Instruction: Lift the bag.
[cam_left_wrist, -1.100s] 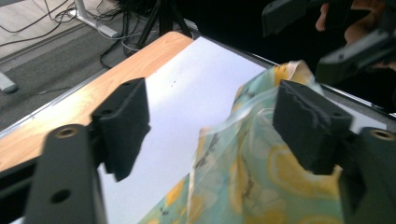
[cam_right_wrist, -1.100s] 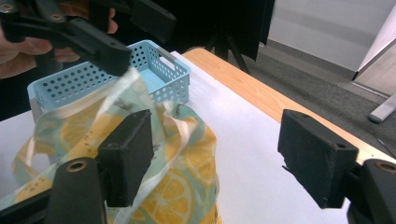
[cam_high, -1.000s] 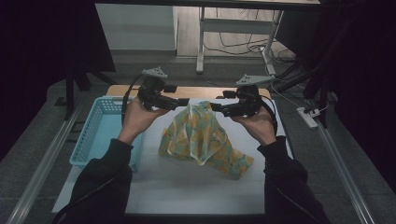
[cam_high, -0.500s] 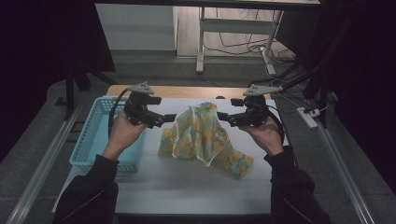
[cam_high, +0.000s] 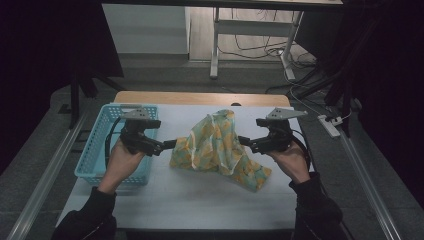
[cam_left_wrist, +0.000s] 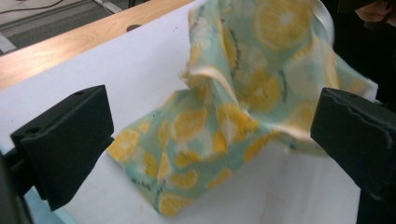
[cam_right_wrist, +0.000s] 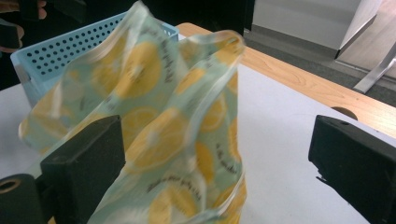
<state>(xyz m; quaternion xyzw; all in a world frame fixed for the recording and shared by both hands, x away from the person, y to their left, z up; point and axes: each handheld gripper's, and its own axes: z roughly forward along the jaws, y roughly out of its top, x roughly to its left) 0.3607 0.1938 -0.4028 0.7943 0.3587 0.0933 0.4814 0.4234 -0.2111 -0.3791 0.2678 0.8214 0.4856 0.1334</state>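
Here, left gripper (cam_high: 170, 145) and right gripper (cam_high: 243, 141), jaws just opened wide, flanking the lemon-print cloth (cam_high: 216, 146); nothing gripped.

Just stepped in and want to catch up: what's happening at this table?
A person stands at a white table with a hand-held gripper in each hand, working on a lemon-print cloth. The left hand-held gripper and the right hand-held gripper sit at opposite sides of the cloth. Both have just been opening their jaws, which now stand wide with nothing pinched, so the cloth is released and sags in a rumpled heap. A blue basket sits at the left.
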